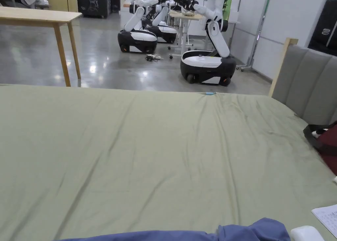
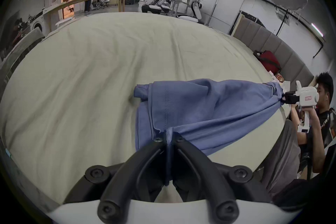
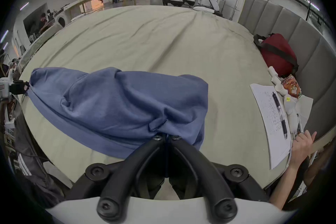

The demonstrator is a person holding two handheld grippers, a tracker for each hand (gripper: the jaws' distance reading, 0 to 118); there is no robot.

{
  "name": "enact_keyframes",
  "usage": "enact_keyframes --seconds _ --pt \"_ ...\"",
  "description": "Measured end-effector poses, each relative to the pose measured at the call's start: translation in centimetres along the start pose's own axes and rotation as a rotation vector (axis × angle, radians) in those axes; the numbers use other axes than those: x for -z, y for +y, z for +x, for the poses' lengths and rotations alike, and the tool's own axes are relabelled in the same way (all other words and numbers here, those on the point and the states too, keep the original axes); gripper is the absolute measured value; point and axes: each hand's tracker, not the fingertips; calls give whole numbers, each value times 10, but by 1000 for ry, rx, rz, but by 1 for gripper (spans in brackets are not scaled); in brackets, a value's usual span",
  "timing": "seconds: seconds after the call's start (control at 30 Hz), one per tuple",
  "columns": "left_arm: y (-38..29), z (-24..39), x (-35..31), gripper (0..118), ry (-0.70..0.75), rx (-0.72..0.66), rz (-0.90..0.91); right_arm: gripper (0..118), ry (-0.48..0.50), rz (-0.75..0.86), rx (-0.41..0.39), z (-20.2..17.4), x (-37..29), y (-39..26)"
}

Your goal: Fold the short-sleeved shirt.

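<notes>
My left hand-held gripper [image 2: 168,138] has its jaws pressed together on a bunched edge of the blue short-sleeved shirt [image 2: 209,109]; a strip of the fabric runs down between the two jaws. My right hand-held gripper [image 3: 165,137] is likewise clamped on a gathered fold of the shirt [image 3: 118,100], jaws together with cloth pinched at the tips.

The shirt hangs stretched between the two, crumpled and sagging over the near edge of the bed [image 1: 148,146], which carries a pale green sheet with long creases. In the head view just the top of the shirt [image 1: 253,231] peeks up at the bottom edge.

In the left gripper view the other hand-held gripper [image 2: 283,98] sits at the far end of the shirt, held in the person's hand [image 2: 295,108] (white body, black jaws on the cloth).

On the bed's right side: a sheet of paper [image 3: 269,118] with a pen [image 3: 280,115] lying on it, and a red bag [image 3: 278,53] against the grey padded headboard [image 3: 309,49]. A hand [image 3: 301,144] rests at the bed's edge, beside the paper.

Beyond the bed, white wheeled robots [image 1: 207,60] stand on the glossy floor, with a wooden table [image 1: 39,18] off to the left.
</notes>
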Motion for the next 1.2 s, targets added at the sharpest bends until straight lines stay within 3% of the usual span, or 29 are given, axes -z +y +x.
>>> enact_keyframes --seconds 0.07,0.1,0.13,0.17,0.2,0.23,0.47,0.5,0.53,0.57,0.6,0.63,0.67,0.7,0.8,1.0,1.13,1.2 --pt "-1 3 -3 7 7 10 17 10 -1 43 -33 0 -6 -4" --pt "-1 4 -6 19 21 16 36 33 -11 89 -41 0 -11 -7" --pt "-1 5 -10 39 33 20 70 63 -2 105 -46 1 -18 -10" --pt "-1 5 -15 72 42 22 93 97 -9 96 -28 3 -26 -11" --pt "0 6 -19 108 38 22 98 118 -22 118 -3 5 -35 -12" --pt "1 8 -30 115 17 32 156 117 15 197 30 7 -55 -13" --pt "5 23 -98 116 -30 -24 381 113 145 616 125 -11 -167 -25" --pt "3 24 -104 111 -48 -44 381 99 172 639 134 -17 -173 -28" --pt "-1 26 -110 97 -61 -58 406 72 198 657 132 -23 -178 -31" --pt "-4 26 -114 70 -62 -64 442 24 189 656 130 -30 -181 -33" --pt "-7 27 -117 16 -32 -55 442 0 161 652 128 -40 -181 -32" --pt "-8 29 -117 0 -1 -56 444 0 113 626 111 -47 -180 -30" --pt "-10 28 -117 0 105 -24 460 0 137 611 75 -48 -180 -29" --pt "-11 25 -117 0 124 -7 478 0 208 576 41 -49 -179 -27" --pt "-13 12 -119 0 45 -105 434 0 197 592 13 -59 -176 -22" --pt "-14 -4 -123 0 -14 -137 415 0 193 605 -1 -67 -181 -16" --pt "-11 -25 -113 0 -277 -249 370 0 189 606 -13 -72 -185 -10" --pt "-7 -34 -101 0 -255 -252 364 0 202 593 -23 -68 -183 -13"
